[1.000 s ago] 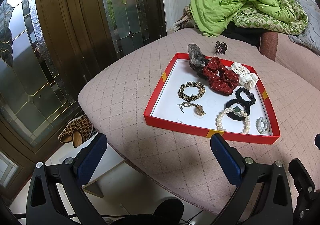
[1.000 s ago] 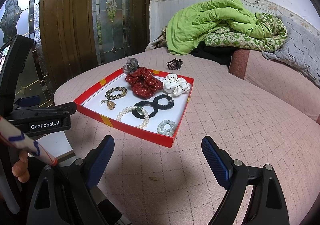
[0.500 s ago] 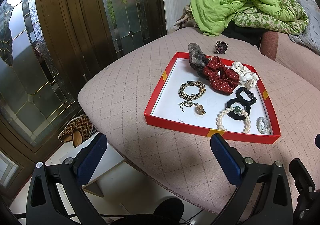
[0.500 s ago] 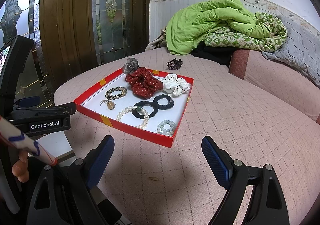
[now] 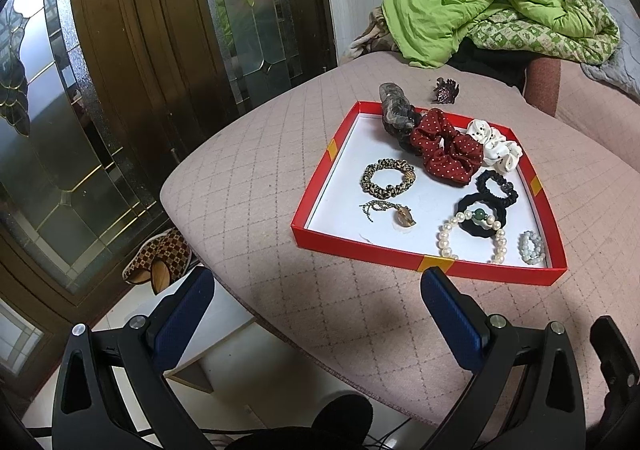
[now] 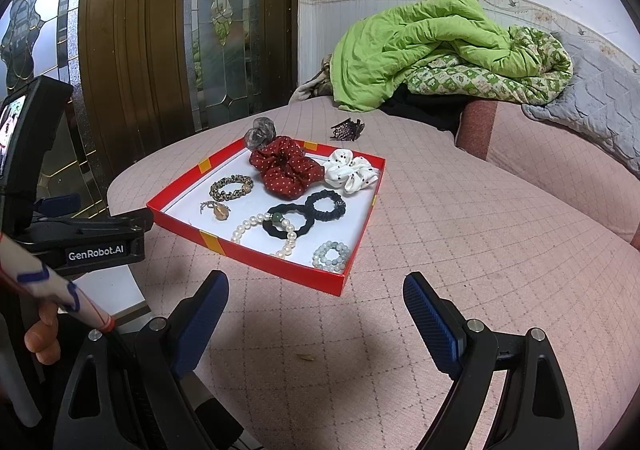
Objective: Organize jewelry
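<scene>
Left wrist view: a red tray [image 5: 316, 205] with a white floor lies right of centre on the pink quilted bed [image 5: 248, 185]. The left gripper [image 5: 316, 300], at the lower edge, stands wide open and holds nothing. Inside the tray, along the upper edge, lie a grey scrunchie [image 5: 394, 113], which hangs over the rim, a red dotted scrunchie [image 5: 446, 153] and a white scrunchie [image 5: 496, 143]. Below them lie a leopard-print hair tie [image 5: 387, 177], a pendant necklace [image 5: 390, 211], two black hair ties [image 5: 488, 201], a pearl bracelet [image 5: 472, 236] overlapping the lower black tie, and a pale bead bracelet [image 5: 531, 246] in the lower right corner. A dark hair claw [image 5: 445, 91] sits on the bed just above the tray, outside it.

Right wrist view: the right gripper [image 6: 316, 308] is likewise wide open and empty, low in the frame and short of the tray's near corner.

Most pieces already lie in the tray; the scene would fit both a sort nearly finished and one with pieces yet to be laid apart. Should the claw be fetched, a pinch across its body seems best, since its teeth may snag the quilt. Beaded loops are likely to roll and sag, so a grip across one strand, lifted slowly, should serve; the pearl loop would want freeing from the black tie.
</scene>
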{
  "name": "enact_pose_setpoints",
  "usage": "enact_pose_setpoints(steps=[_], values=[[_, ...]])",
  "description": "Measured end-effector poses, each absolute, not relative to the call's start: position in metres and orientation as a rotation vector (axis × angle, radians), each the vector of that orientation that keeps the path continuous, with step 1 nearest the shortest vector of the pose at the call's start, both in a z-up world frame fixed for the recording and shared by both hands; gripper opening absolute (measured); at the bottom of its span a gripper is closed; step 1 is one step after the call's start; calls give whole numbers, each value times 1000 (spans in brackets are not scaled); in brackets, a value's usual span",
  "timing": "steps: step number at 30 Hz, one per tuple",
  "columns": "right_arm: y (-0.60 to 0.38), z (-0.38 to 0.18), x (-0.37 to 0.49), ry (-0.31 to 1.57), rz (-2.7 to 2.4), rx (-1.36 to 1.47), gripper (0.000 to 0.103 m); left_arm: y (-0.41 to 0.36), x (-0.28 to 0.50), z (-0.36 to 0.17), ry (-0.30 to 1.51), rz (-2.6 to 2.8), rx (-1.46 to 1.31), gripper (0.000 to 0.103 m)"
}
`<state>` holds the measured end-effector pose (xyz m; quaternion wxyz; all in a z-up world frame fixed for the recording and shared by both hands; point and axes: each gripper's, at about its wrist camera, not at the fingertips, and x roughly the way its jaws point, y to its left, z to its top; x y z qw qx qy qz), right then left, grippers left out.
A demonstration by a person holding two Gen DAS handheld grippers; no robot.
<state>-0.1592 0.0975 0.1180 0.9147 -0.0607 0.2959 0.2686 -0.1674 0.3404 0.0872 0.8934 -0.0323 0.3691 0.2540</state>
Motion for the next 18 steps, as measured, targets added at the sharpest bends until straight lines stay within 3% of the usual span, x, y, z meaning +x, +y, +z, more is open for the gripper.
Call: enact_pose_setpoints(steps=[18], values=[[80,129,-166,586,505,-118,92,329,-172,95,757,511,-36,103]])
